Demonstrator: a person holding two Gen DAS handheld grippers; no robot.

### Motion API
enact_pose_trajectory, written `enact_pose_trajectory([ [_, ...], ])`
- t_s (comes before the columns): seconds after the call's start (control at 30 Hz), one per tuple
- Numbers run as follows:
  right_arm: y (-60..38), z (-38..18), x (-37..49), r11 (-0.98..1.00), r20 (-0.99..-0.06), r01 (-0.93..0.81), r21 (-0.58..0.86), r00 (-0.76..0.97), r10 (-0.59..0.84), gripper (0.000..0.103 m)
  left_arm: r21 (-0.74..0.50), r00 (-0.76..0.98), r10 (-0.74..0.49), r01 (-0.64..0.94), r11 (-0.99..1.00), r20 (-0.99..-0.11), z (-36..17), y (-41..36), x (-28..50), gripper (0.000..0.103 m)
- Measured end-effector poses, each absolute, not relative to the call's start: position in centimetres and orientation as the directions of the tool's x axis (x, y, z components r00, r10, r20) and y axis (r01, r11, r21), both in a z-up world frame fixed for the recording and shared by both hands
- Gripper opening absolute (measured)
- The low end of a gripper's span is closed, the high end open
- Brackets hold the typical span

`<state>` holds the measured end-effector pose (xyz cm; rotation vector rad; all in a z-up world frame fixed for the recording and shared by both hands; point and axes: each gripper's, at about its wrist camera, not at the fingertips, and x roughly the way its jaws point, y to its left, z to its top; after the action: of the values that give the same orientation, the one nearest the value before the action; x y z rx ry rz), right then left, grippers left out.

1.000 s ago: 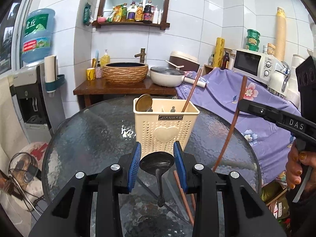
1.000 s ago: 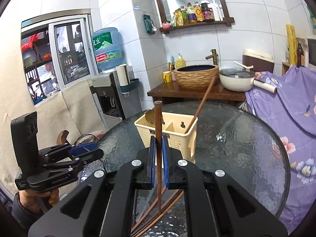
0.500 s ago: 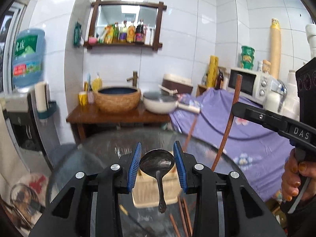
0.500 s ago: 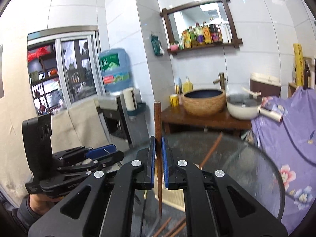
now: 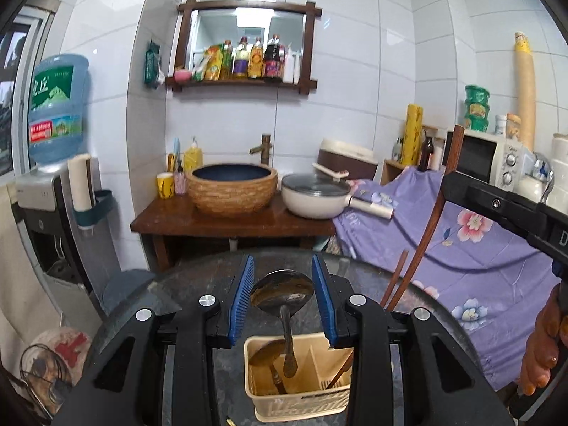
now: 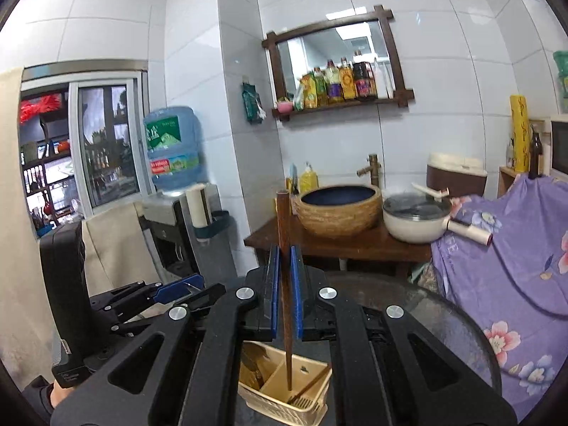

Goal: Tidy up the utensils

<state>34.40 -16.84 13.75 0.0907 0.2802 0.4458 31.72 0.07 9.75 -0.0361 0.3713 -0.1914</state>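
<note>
**Over the basket: spoon and chopstick both held aloft**

Above the glass table, both grippers hang over the cream basket, which sits at 6 o'clock in each wrist view.

Left gripper: the blue pads stand partly apart with the bowl of a metal spoon lodged between them. The bowl looks clamped at its edges; the handle hangs down toward 6 o'clock, its tip over the basket's left compartment. Contact on the right pad is hard to confirm from this angle.

Right gripper: pads clenched on a dark wooden chopstick. It stands near upright, top end at 12 o'clock above the pads, lower tip over the basket's middle compartment. Whether the tip touches the basket floor cannot be told.

Basket contents: a second spoon leans in the left compartment; another chopstick rests slanted in the right one.

In the left view, the right gripper enters at 3 o'clock, with the person's hand on its grip at 4 o'clock. In the right view, the left gripper lies at 8 o'clock.

Beyond the table, at 12 o'clock, a wooden stand bears a woven basin and a white pan
</note>
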Motion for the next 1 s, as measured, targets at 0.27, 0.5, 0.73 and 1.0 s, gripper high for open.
enact_pose_trajectory([
  [0.27, -17.0, 8.1, 35.5, 0.9, -0.335, -0.396, 0.182, 0.835, 0.436, 0.007, -0.098, 0.871, -0.203, 0.178, 0.979, -0.448, 4.3, 0.5, 32.6, 0.033],
  [0.5, -16.9, 6.0, 35.5, 0.9, -0.367, -0.392, 0.19, 0.822, 0.436, 0.007, -0.098, 0.845, -0.205, 0.18, 0.979, -0.493, 1.6, 0.4, 32.9, 0.033],
  [0.73, -16.8, 5.6, 35.4, 0.903, -0.375, -0.395, 0.17, 0.822, 0.43, 0.008, -0.082, 0.847, -0.19, 0.172, 0.982, -0.497, 0.9, 0.2, 32.9, 0.033],
  [1.0, -16.7, 5.9, 32.7, 0.927, -0.33, -0.366, 0.081, 0.868, 0.372, 0.058, -0.095, 0.888, -0.186, 0.161, 0.982, -0.421, 1.8, 0.7, 30.1, 0.076],
])
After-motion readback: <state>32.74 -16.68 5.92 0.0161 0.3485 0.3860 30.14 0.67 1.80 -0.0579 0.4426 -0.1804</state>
